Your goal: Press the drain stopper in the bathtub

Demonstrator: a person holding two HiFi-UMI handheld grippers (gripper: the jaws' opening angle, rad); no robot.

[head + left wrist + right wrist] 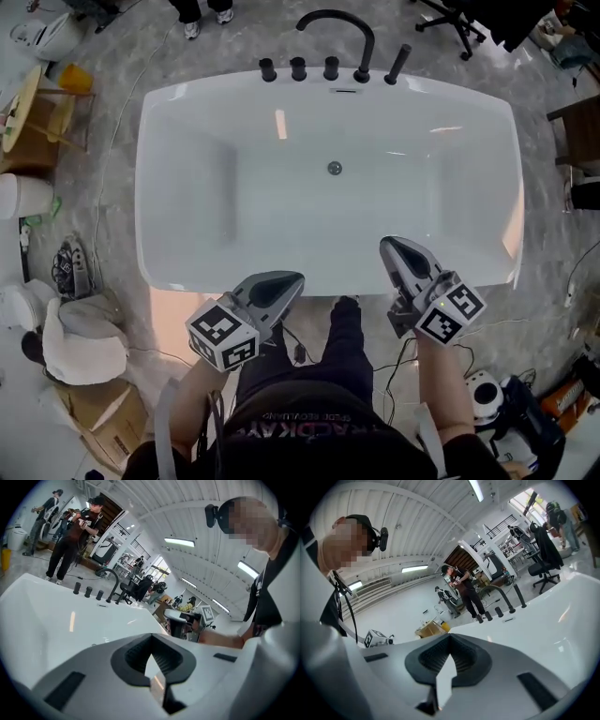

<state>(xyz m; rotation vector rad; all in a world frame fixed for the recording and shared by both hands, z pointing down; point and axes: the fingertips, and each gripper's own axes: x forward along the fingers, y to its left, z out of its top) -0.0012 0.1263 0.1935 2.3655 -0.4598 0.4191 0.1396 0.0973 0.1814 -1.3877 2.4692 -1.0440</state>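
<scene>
The white bathtub [161,187] fills the middle of the head view; its round drain stopper [335,168] sits in the centre of the tub floor, bare and untouched; a black arched faucet [349,21] stands on the far rim; the left tool [291,281] hovers at the near rim, jaws closed together on nothing; the right tool [392,247] hangs just over the near rim, likewise closed and empty; both are well apart from the stopper.
</scene>
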